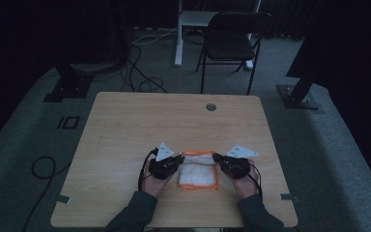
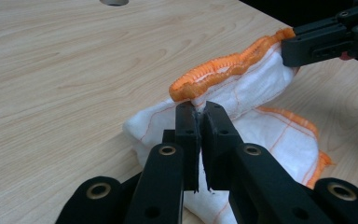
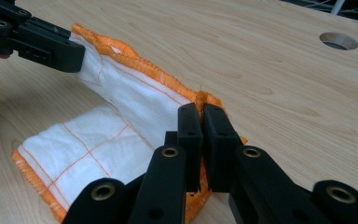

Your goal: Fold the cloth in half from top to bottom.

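A white cloth with an orange stitched border (image 1: pixel 197 170) lies near the front of the wooden table (image 1: pixel 125 130). My left gripper (image 1: pixel 178 157) is shut on the cloth's far left corner, and my right gripper (image 1: pixel 216 157) is shut on its far right corner. In the left gripper view the jaws (image 2: pixel 199 108) pinch the cloth (image 2: pixel 242 88) just under the orange hem, and the far edge is lifted off the table. In the right gripper view the jaws (image 3: pixel 200 109) clamp the orange hem of the cloth (image 3: pixel 121 98), with the other gripper holding the far corner.
A round cable hole (image 1: pixel 211 107) sits near the table's far edge. Behind the table stand a black chair (image 1: pixel 232 38) and a white desk leg (image 1: pixel 178 34). Cables (image 1: pixel 140 72) lie on the grey floor. Dark stand bases (image 1: pixel 299 94) flank the table.
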`<state>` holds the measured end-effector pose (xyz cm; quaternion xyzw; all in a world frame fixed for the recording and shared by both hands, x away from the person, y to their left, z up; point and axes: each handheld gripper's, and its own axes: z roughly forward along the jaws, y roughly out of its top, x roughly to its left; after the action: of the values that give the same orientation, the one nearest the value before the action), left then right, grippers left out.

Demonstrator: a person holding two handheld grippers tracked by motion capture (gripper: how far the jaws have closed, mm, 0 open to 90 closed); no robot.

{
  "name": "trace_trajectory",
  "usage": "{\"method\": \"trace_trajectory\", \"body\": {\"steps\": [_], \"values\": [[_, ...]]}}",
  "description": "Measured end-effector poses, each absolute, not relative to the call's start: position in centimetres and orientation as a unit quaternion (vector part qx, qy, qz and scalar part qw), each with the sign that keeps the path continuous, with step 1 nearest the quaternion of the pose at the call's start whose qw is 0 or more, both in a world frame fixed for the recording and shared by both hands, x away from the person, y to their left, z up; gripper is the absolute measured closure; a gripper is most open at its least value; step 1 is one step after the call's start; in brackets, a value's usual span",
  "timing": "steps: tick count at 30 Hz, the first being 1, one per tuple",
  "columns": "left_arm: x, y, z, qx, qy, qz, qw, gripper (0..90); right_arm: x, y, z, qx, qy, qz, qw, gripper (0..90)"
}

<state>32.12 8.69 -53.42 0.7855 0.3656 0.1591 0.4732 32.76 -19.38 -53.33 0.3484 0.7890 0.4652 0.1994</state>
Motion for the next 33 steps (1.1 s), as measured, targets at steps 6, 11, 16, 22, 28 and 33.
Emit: {"method": "trace_trajectory", "body": {"steps": [6, 11, 16, 22, 28, 33], "values": [[31.7, 8.8, -53.0, 0.783, 0.361, 0.162, 0.479, 86.6, 32.3, -19.6, -52.8, 0.346, 0.785, 0.472, 0.203, 86.5], [31.3, 8.8, -53.0, 0.784, 0.359, 0.161, 0.480, 86.6, 31.7, -19.6, -52.7, 0.343, 0.784, 0.475, 0.204, 86.5], [30.7, 9.0, -53.2, 0.785, 0.357, 0.159, 0.481, 86.5, 31.1, -19.7, -52.6, 0.339, 0.784, 0.479, 0.203, 86.4], [29.9, 9.1, -54.3, 0.789, 0.361, 0.149, 0.474, 86.5, 29.9, -19.6, -53.6, 0.333, 0.792, 0.474, 0.192, 86.3], [29.4, 9.0, -55.5, 0.794, 0.364, 0.138, 0.466, 86.2, 29.4, -19.6, -54.9, 0.339, 0.798, 0.465, 0.179, 86.3], [28.9, 9.1, -56.0, 0.797, 0.365, 0.133, 0.462, 85.8, 28.8, -19.6, -55.6, 0.342, 0.800, 0.463, 0.171, 86.2]]}}
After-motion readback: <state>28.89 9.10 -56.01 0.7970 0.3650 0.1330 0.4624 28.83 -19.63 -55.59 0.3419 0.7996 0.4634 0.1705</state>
